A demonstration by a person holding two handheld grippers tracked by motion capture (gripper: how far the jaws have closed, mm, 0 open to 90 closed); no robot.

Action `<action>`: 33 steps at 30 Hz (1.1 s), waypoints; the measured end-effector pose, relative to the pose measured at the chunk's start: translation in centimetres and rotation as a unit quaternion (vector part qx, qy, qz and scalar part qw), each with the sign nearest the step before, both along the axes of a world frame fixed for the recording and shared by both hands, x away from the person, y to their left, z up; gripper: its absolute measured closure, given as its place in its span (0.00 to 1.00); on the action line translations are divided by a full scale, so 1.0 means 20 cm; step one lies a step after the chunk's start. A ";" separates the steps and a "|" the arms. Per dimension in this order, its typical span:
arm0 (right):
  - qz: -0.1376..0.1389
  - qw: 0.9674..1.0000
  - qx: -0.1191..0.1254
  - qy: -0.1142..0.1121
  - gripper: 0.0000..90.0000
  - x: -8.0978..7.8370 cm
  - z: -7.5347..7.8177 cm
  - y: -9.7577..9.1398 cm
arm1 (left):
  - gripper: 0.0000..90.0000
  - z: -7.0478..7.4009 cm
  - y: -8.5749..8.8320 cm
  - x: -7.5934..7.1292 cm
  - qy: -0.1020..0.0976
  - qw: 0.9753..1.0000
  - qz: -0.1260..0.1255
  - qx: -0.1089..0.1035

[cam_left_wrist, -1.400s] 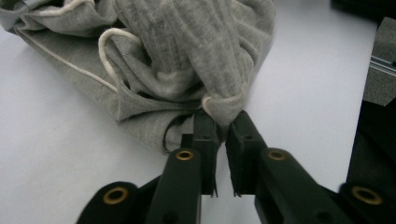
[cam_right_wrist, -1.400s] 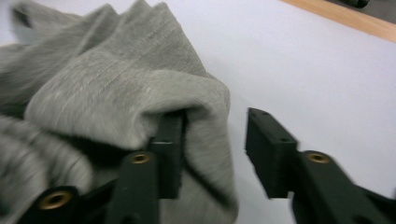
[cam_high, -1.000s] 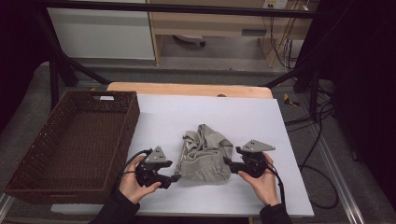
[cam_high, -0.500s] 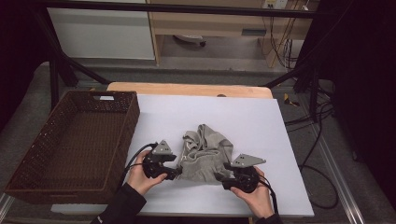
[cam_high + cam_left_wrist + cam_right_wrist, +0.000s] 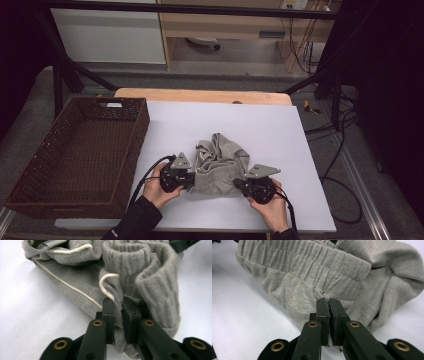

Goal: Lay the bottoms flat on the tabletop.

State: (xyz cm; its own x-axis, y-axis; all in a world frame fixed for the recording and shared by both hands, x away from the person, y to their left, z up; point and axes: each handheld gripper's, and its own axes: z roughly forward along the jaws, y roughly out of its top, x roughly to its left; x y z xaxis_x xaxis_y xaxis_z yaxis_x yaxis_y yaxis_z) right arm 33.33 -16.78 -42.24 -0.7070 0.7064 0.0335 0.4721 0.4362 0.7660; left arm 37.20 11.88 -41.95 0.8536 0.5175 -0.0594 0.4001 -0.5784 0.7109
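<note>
One grey garment [image 5: 219, 165] lay bunched near the front of the white table [image 5: 300, 150], beside the brown basket [image 5: 75, 155]. Both tongs had just been closing on it. My left gripper [image 5: 117, 303] pinched a fold by the white cord [image 5: 106, 283], and my right gripper [image 5: 328, 302] squeezed cloth under the stretchy band, so I think I could lift it next. I couldn't tell what garment it was, because its folds hid most of it.

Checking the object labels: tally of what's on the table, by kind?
Crumpled grey knit garment with white piping: 1
Brown woven wicker basket: 1
Black two-jaw grippers, left and right, both pinching the garment: 2
Total: 4
</note>
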 end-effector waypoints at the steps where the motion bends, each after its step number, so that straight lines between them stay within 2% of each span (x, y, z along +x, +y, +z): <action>1: 0.000 1.000 0.000 0.000 0.98 0.00 0.00 0.00 | 0.92 0.01 0.00 0.00 0.003 1.000 -0.001 -0.002; 5: -0.012 1.000 0.007 -0.023 0.98 0.00 0.06 -0.05 | 0.93 0.05 0.03 -0.03 0.011 1.000 -0.002 -0.021; 6: -0.022 0.999 0.016 -0.032 0.98 0.02 0.09 -0.08 | 0.93 0.07 0.04 -0.05 0.012 1.000 -0.003 -0.024; 7: -0.022 0.999 0.016 -0.032 0.98 0.02 0.09 -0.08 | 0.93 0.08 0.04 -0.06 0.011 1.000 -0.005 -0.027; 12: -0.047 0.997 0.023 -0.048 0.98 0.10 0.14 -0.11 | 0.93 0.17 0.04 -0.13 0.002 0.999 -0.015 -0.040; 18: -0.059 0.997 0.013 -0.048 0.98 0.24 0.08 -0.02 | 0.93 0.18 0.01 -0.15 -0.006 1.000 -0.010 -0.028; 20: -0.059 0.998 0.006 -0.035 0.97 0.26 0.04 0.01 | 0.93 0.17 0.01 -0.14 0.000 1.000 -0.004 -0.029; 22: -0.054 0.998 -0.009 -0.034 0.93 0.25 0.01 0.03 | 0.93 0.17 0.00 -0.12 0.008 0.999 -0.003 -0.033; 24: -0.052 0.998 -0.003 -0.036 0.85 0.22 0.01 0.02 | 0.93 0.17 0.00 -0.11 0.013 0.999 0.000 -0.037; 26: -0.048 0.998 0.011 -0.035 0.78 0.18 0.03 0.00 | 0.93 0.18 -0.01 -0.10 0.015 0.999 0.002 -0.040; 27: -0.045 0.998 0.026 -0.045 0.68 0.13 0.06 -0.01 | 0.93 0.18 -0.01 -0.09 0.014 0.999 0.005 -0.041; 29: -0.040 0.998 0.035 -0.043 0.66 0.11 0.07 -0.02 | 0.93 0.19 -0.02 -0.08 0.015 0.999 0.007 -0.043; 31: -0.024 0.998 0.045 -0.045 0.61 0.05 0.08 -0.01 | 0.93 0.19 -0.03 -0.06 0.015 0.999 0.011 -0.046; 33: -0.005 0.998 0.057 -0.038 0.58 0.01 0.08 0.00 | 0.93 0.20 -0.04 -0.05 0.013 0.999 0.014 -0.044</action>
State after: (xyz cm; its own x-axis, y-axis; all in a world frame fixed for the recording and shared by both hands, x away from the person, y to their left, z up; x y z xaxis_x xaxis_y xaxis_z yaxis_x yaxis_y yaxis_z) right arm 33.56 -16.75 -40.71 -0.7032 0.7084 0.0604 0.4150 0.3400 0.8439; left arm 36.20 11.06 -37.95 0.8368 0.5325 -0.1275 0.4342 -0.5033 0.7471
